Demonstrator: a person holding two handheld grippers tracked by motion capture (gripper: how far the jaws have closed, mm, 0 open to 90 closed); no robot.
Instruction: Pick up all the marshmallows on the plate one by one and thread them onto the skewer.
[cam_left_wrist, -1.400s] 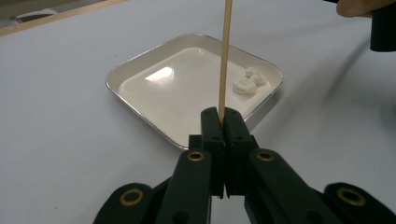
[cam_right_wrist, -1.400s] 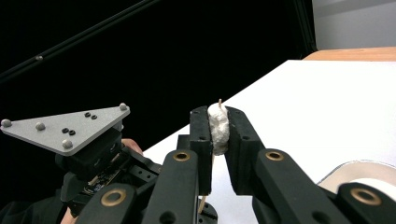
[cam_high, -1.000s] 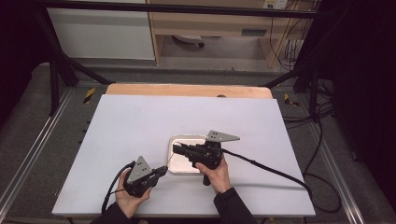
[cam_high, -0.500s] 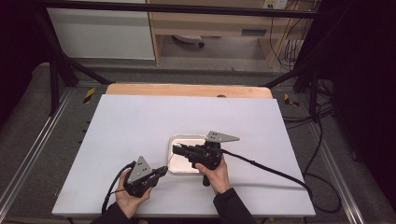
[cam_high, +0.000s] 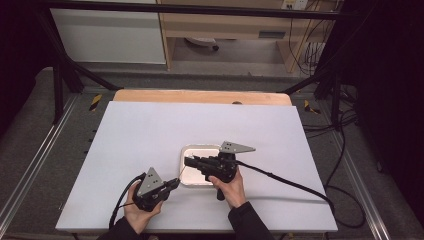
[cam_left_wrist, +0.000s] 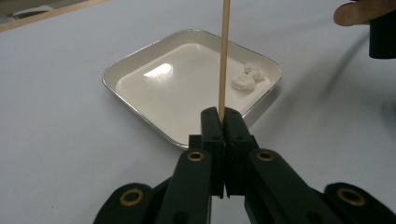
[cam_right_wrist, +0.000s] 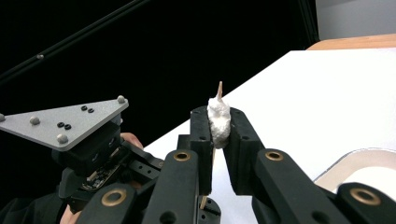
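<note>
High view: a white table (cam_high: 150, 135) with a wooden strip along its far edge; a person's forearms enter from the bottom of the frame. The left gripper (cam_high: 172, 183), lower centre-left, lies in the left hand (cam_high: 136, 212) and points right and slightly up the frame toward a shallow square tray (cam_high: 186, 151) just right of centre. The right gripper (cam_high: 189, 161), held by the right hand (cam_high: 231, 187), lies over the tray's right half and points left across it. A black cable trails from each gripper, the right one running to the lower right edge of the table.

Left gripper view: the two black jaws stand together at bottom centre, clamped on a thin wooden skewer (cam_left_wrist: 224, 56) that rises upright out of the top of the frame. Behind it sits the tray (cam_left_wrist: 135, 60), metal-rimmed with a pale inner floor; two small white lumps (cam_left_wrist: 247, 77) lie touching each other in its right corner. A fingertip and a dark part of the other gripper show at the upper right.

Right gripper view: the jaws at centre are pressed on a white marshmallow (cam_right_wrist: 218, 122), through which the pointed tip of the skewer (cam_right_wrist: 219, 88) emerges at the top; the lower part of the stick shows below, between the jaws. The left gripper's grey three-cornered plate (cam_right_wrist: 65, 122) lies at the left, and a corner of the tray (cam_right_wrist: 359, 161) at the lower right
</note>
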